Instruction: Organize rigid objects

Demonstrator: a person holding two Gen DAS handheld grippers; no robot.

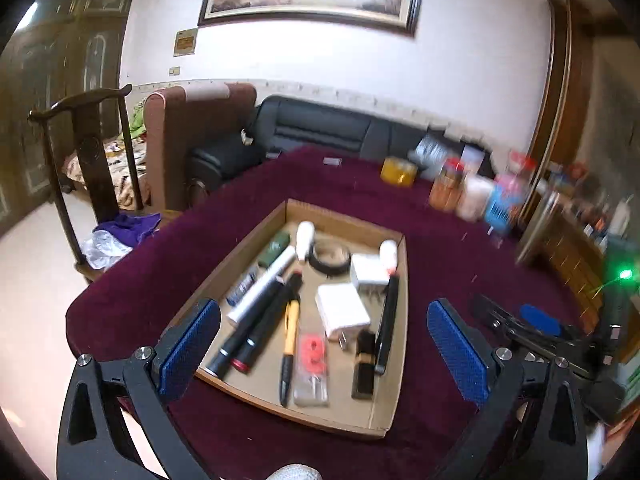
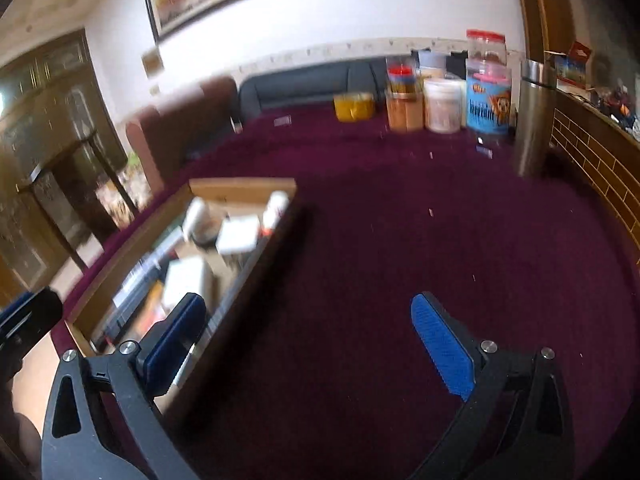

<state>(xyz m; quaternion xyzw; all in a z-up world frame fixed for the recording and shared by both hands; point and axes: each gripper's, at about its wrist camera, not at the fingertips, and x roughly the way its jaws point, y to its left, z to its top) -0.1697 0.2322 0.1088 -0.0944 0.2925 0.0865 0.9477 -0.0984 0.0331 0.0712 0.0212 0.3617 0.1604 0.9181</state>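
A shallow cardboard tray [image 1: 394, 404] sits on the maroon tablecloth [image 1: 248, 452]. It holds two white chargers [image 1: 342, 310], a yellow pen [image 1: 290, 344], black markers [image 1: 256, 328], a white tube [image 1: 262, 286], a black tape ring [image 1: 330, 256], a lipstick [image 1: 364, 364] and a red-printed packet [image 1: 312, 364]. My left gripper [image 1: 324, 348] is open and empty, above the tray's near end. My right gripper [image 2: 308, 344] is open and empty, over bare cloth right of the tray [image 2: 248, 280]. The right gripper also shows at the right of the left wrist view [image 1: 536, 320].
Several jars and containers [image 2: 440, 100] and a steel flask [image 2: 534, 116] stand at the table's far right. A yellow tape roll [image 1: 399, 171] lies at the far edge. A brick-patterned ledge [image 2: 600, 172] borders the right. Chairs [image 1: 192, 140] and a sofa stand beyond the table.
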